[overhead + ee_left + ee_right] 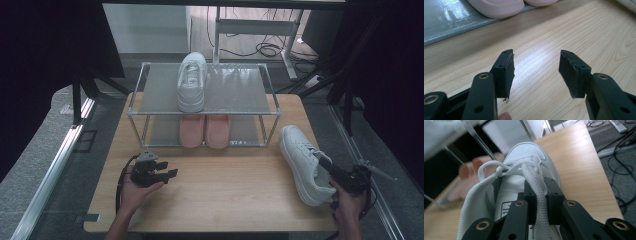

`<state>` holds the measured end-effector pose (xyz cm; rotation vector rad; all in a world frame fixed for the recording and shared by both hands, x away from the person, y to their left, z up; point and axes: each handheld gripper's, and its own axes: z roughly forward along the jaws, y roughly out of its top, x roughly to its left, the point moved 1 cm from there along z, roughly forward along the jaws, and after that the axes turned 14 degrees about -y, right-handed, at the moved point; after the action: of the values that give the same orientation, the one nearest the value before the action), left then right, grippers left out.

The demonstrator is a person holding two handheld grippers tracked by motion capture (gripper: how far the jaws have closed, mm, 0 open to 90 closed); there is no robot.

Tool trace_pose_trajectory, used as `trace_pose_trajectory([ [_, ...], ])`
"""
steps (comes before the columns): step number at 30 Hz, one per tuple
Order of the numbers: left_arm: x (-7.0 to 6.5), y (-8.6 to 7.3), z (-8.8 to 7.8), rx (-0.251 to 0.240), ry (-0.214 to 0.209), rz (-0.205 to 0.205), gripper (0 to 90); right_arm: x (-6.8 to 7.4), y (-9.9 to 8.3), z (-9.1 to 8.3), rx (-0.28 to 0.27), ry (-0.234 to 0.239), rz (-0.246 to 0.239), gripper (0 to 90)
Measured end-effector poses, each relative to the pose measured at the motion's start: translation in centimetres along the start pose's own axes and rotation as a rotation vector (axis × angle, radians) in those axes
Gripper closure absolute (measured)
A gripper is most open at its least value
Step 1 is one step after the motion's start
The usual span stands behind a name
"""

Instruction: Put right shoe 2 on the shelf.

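The wooden bench (210, 195) holds a metal shoe rack (137, 112) with one white sneaker (192, 82) on its top shelf and pink slippers (205, 131) below. The other white sneaker (304, 162) lies on the bench at my right, near the edge. My right gripper (539, 195) has its fingers shut narrow on the sneaker's tongue and lace. My left gripper (536, 72) rests near the rack, fingers wide, holding nothing. I think the soft tongue could slip out when I lift, and the shoe might drop off the bench. My gripper hides the sneaker's heel, and the label inside is too small to read.
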<state>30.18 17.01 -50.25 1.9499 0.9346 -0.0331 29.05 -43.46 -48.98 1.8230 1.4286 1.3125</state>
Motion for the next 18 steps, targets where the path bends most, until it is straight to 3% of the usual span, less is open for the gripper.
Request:
trace_pose_trajectory([
  [11, -0.1, 0.0, 0.0, 0.0, -0.003, 0.001, 46.6, 2.1, 1.0, -1.6, -0.086, 0.039, 0.117, 81.3],
  [18, -0.1, 0.0, 0.2, 0.002, -0.006, 0.0, 46.6, 3.8, 1.9, -3.2, -0.161, 0.061, 0.146, 81.1],
])
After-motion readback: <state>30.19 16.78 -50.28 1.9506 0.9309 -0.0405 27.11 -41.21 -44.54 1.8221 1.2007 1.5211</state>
